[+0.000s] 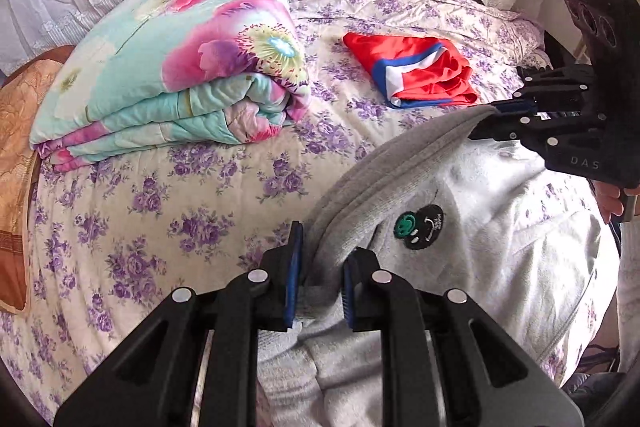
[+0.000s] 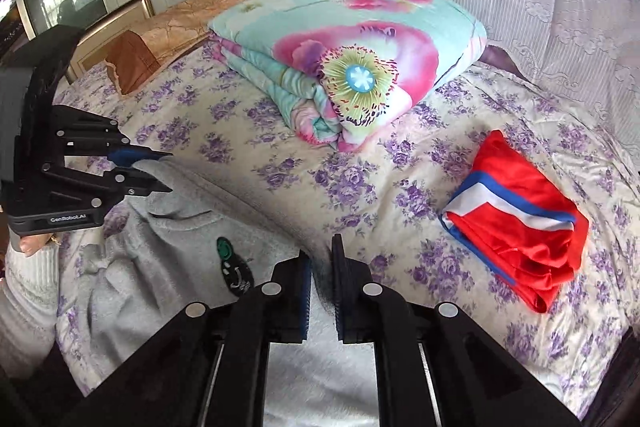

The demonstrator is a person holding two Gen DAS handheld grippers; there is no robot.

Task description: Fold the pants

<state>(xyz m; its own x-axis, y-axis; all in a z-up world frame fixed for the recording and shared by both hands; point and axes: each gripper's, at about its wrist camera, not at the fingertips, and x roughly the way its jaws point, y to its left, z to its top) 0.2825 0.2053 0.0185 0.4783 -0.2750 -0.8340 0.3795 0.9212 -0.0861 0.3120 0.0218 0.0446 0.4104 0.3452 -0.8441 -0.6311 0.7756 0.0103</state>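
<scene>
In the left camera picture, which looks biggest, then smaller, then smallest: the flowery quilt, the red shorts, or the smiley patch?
1. Flowery quilt, biggest.
2. Red shorts.
3. Smiley patch, smallest, although it is nearest the camera.

Pants on bed nearest; folded quilt beyond left; folded shorts beyond right.

Bed with cream sheet printed in purple flowers, folded turquoise-and-pink floral quilt upper left, folded red satin garment with blue-white stripe upper centre, light grey fleece pants lower right
</scene>
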